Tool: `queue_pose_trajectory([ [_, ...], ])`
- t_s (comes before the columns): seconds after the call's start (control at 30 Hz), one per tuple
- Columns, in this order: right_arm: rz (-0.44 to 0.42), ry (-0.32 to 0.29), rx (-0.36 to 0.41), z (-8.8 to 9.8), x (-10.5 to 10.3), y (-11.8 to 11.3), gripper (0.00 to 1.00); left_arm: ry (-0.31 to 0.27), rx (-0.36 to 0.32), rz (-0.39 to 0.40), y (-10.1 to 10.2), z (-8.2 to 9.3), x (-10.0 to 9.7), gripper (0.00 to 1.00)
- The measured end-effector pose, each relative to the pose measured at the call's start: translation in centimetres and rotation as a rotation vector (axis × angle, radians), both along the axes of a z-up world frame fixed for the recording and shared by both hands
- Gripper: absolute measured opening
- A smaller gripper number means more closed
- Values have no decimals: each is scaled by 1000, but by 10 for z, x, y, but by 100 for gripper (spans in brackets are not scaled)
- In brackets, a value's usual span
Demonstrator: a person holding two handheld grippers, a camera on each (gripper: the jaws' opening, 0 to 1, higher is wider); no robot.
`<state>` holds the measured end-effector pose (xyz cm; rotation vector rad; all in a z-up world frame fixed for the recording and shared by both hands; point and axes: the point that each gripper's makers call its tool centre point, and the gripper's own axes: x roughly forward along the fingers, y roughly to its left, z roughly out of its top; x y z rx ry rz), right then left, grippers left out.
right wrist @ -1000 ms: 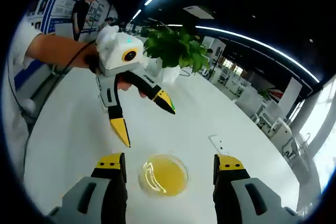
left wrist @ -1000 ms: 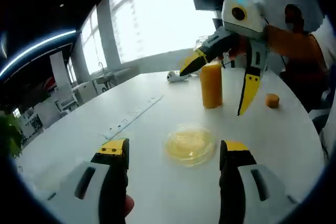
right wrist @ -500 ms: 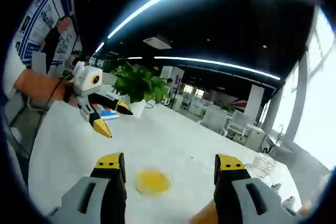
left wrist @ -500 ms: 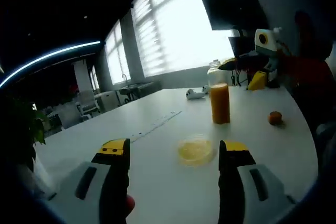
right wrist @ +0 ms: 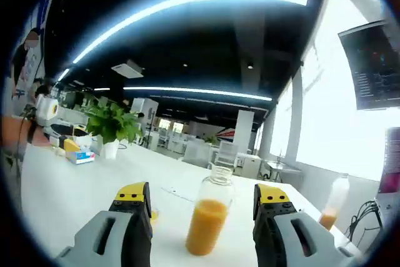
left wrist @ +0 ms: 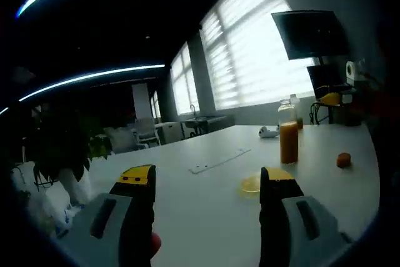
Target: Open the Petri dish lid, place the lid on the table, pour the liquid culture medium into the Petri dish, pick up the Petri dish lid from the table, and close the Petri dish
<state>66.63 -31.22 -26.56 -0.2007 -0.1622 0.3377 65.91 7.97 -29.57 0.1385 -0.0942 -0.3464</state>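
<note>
The Petri dish (left wrist: 258,183) sits on the white table (left wrist: 206,198), yellow medium inside, near the uncapped bottle (right wrist: 208,220) (lid state unclear from here). Pouring looks done. Left gripper (left wrist: 207,182) and right gripper (right wrist: 201,197) both gape, holding nothing.

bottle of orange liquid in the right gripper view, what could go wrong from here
The bottle stands uncapped between the right gripper's open jaws; its orange cap lies apart on the table. A sideways nudge while closing could tip it and spill medium. The Petri dish with yellow liquid sits near the bottle, partly hidden behind a jaw of the left gripper, so that gripper could easily bump it. I cannot tell whether its lid is on.
</note>
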Motion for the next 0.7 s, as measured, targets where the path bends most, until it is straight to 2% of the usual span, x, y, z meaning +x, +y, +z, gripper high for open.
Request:
queue_pose_trajectory([
  [0.07, -40, 4, 1, -6, -6, -14, 60, -33, -23, 47, 9, 5, -10, 58],
  [0.2, -89, 14, 63, -15, -15, -39, 60, -60, -39, 107, 15, 8, -28, 58],
  [0.37, -147, 9, 110, -20, -30, -63, 61, -79, -23, 173, 23, 5, -46, 58],
  [0.43, -160, 13, 148, -21, -36, -71, 61, -89, -54, 190, 27, 4, -53, 57],
  [0.47, -176, 18, 174, -22, -39, -77, 62, -99, -104, 218, 31, 4, -57, 56],
  [0.6, -204, 10, 193, -27, -49, -95, 64, -83, -140, 277, 39, -10, -70, 55],
  [0.7, -212, 22, 235, -35, -58, -104, 65, -70, -161, 327, 49, -21, -80, 56],
])
